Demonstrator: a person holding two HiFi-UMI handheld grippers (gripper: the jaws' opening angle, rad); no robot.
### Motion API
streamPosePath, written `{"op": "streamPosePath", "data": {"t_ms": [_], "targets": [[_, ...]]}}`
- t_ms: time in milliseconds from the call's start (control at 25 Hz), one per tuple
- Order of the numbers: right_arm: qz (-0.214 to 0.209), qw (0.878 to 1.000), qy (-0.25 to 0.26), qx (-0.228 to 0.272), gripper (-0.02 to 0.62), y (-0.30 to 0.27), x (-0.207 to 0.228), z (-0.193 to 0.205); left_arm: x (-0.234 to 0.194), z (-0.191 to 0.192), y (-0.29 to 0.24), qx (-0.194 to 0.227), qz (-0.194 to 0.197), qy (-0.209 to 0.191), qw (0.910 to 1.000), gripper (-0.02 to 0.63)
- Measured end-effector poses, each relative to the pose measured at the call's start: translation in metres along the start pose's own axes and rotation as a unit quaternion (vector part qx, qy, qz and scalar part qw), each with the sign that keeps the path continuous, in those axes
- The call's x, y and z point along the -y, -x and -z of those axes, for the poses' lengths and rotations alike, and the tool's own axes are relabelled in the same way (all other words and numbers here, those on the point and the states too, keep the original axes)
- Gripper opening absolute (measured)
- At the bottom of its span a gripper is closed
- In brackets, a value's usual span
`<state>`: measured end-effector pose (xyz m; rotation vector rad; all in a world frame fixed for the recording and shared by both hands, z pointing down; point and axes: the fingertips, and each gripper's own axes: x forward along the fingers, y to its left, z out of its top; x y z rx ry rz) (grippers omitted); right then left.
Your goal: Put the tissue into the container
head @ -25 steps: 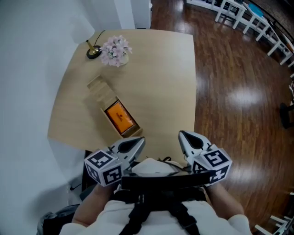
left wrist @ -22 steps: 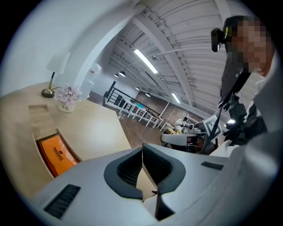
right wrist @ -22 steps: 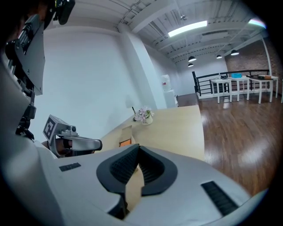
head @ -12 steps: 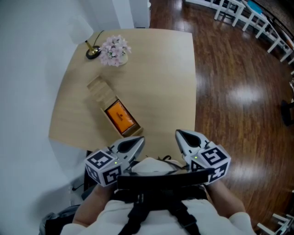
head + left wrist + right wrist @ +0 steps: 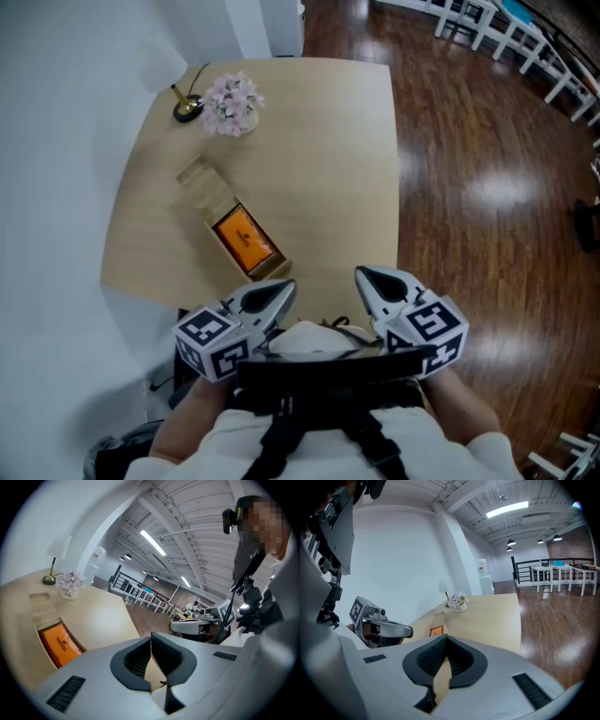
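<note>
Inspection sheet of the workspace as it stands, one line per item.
Surface: light wooden table, mostly bare.
Job's things: long wooden container lying diagonally at the table's left; orange tissue pack lies inside its near end.
Clutter: pot of pale pink flowers and a lamp at the far left corner.
Grippers: left gripper and right gripper both shut and empty, held at the near edge, apart from the container.
Cables: nothing seen on the table.
Surroundings: white wall on the left, dark wood floor, white chairs at the far right.
</note>
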<state>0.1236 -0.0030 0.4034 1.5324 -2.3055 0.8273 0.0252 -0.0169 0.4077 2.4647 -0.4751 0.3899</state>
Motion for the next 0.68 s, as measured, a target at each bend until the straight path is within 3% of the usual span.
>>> {"op": "streamPosePath", "data": {"t_ms": [680], "targets": [[-0.014,1.0,0.009,-0.017,0.0,-0.0055,-0.0062,0.0066,-0.001,0.0029,0.0005,0.0,0.002,-0.003,1.0,0.0]]}}
